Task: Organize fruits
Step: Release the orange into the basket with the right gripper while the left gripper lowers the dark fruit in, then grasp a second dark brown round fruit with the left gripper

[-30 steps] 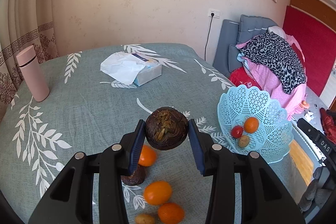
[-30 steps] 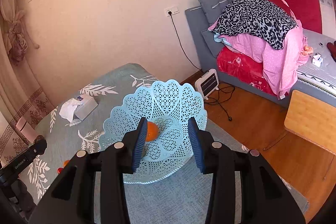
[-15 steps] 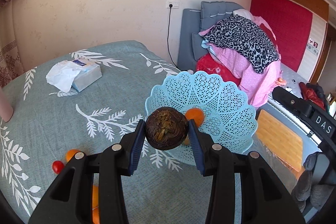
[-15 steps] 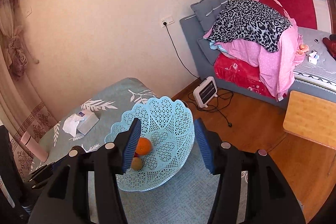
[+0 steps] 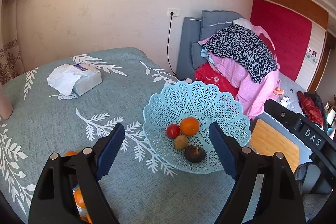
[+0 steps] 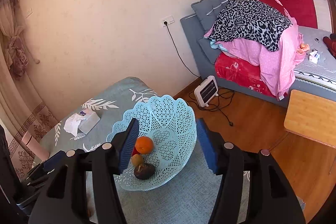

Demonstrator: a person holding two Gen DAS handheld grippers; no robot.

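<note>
Since dark fruit (image 5: pixel 194 153) sits in basket (image 5: pixel 197 96) w/ orange (image 5: pixel 189 126), L gripper (image 5: pixel 167 150) jaws wide, empty; R gripper (image 6: pixel 167 145) wide too.

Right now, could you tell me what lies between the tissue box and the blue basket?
In the left wrist view, only bare leaf-print tablecloth separates the tissue box from the blue basket.
</note>
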